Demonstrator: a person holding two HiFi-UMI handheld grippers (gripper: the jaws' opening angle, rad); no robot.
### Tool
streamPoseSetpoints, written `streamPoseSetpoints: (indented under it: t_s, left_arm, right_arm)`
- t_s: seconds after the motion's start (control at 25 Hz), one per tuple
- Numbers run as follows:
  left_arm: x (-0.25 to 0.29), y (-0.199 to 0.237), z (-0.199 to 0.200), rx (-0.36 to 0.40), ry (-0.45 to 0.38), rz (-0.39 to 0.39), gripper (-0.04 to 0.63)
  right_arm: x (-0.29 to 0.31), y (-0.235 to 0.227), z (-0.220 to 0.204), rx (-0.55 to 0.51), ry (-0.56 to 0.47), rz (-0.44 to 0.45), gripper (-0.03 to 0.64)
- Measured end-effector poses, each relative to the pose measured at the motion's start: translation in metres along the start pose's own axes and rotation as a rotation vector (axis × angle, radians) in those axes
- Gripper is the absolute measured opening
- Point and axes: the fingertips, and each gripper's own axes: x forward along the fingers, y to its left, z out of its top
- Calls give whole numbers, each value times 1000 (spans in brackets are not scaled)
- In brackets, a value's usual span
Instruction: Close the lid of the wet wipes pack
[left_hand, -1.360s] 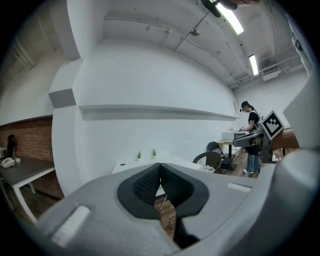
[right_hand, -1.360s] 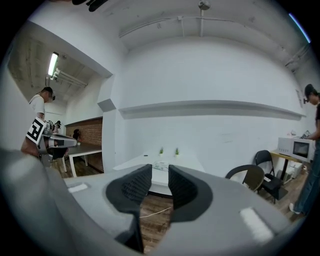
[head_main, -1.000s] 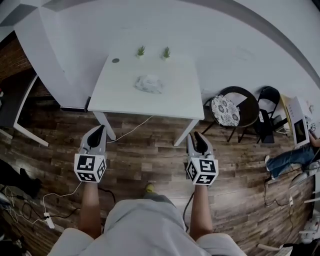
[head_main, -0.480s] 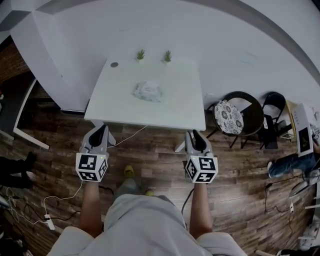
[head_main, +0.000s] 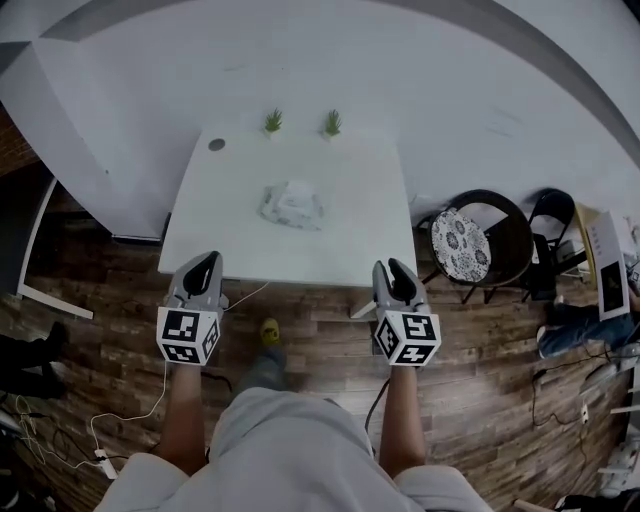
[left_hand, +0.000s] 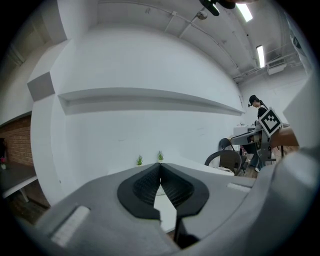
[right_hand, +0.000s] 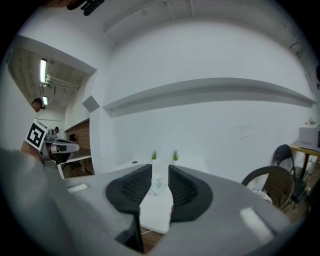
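Observation:
The wet wipes pack (head_main: 292, 205) lies as a pale, crumpled bundle near the middle of the white table (head_main: 350, 235); at this distance its lid cannot be made out. Both grippers hang over the wooden floor, short of the table's near edge. My left gripper (head_main: 203, 260) is shut, with its dark pads (left_hand: 150, 182) meeting at the tips and nothing between them. My right gripper (head_main: 392, 267) is open by a narrow gap. Through that gap the wipes pack (right_hand: 158, 186) shows far ahead.
Two small potted plants (head_main: 272, 122) (head_main: 332, 124) stand at the table's far edge, and a small dark disc (head_main: 217, 144) lies at its far left corner. A round chair with a patterned cushion (head_main: 457, 241) sits right of the table. Cables (head_main: 130, 400) trail over the floor at left.
The person has stepped toward the table, which now lies nearer and lower in the head view. Both grippers stay held out in front, level with each other.

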Motion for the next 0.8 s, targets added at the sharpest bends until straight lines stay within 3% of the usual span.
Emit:
streamPoseSetpoints:
  t_s: [0.8]
  left_arm:
    - [216, 115, 10, -18, 49, -131, 8]
  right_arm:
    - [212, -28, 47, 36, 49, -102, 109]
